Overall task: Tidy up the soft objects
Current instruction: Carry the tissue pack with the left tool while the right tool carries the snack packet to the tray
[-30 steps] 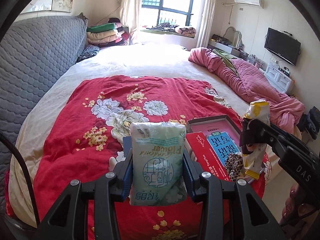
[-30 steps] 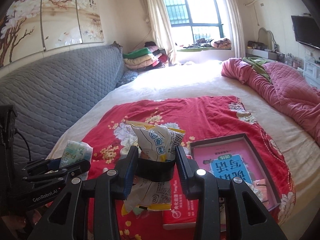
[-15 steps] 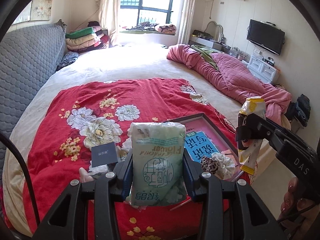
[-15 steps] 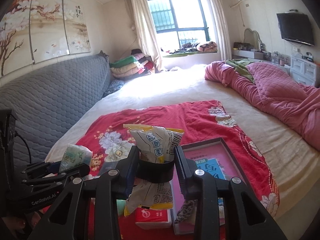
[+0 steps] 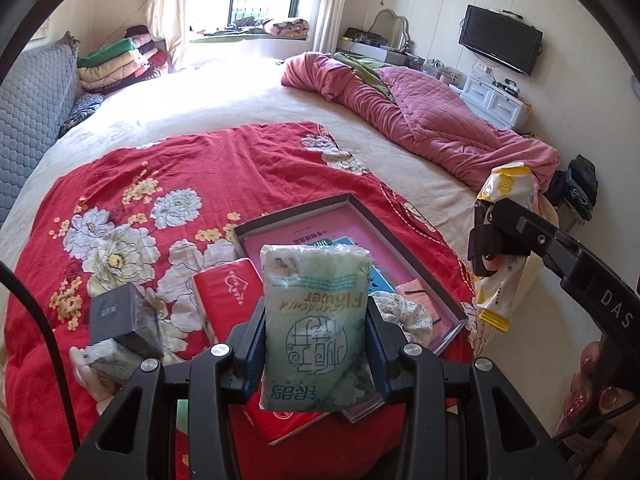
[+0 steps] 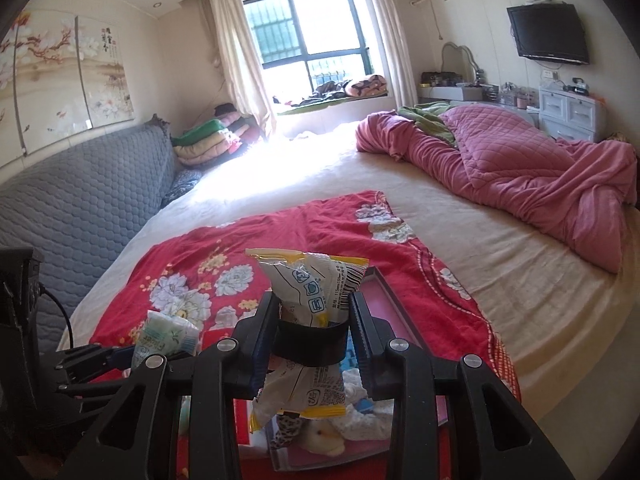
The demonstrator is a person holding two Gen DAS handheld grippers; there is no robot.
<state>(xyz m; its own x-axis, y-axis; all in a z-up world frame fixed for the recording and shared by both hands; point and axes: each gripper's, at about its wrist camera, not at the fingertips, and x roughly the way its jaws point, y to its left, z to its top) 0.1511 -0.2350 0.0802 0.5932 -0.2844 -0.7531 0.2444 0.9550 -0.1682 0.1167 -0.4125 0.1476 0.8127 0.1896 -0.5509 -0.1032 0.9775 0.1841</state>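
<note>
The left tool (image 5: 316, 340) clamps a soft, pale-green tissue pack (image 5: 314, 320) of crinkled plastic, held upright above the near end of the tray (image 5: 424, 248). The right tool (image 6: 314, 336) grips a crumpled white-and-yellow foil bag (image 6: 308, 292) wrapped by a black band (image 6: 310, 346), also over the tray. The tray is a shallow, dark-rimmed rectangle with a pink floor, lying on a red floral cloth (image 5: 240, 168) on the bed. Left of the tray sit a flat red box (image 5: 228, 292) and a small dark box (image 5: 118, 316). A frilly scrunchie (image 5: 408, 312) lies inside the tray.
</note>
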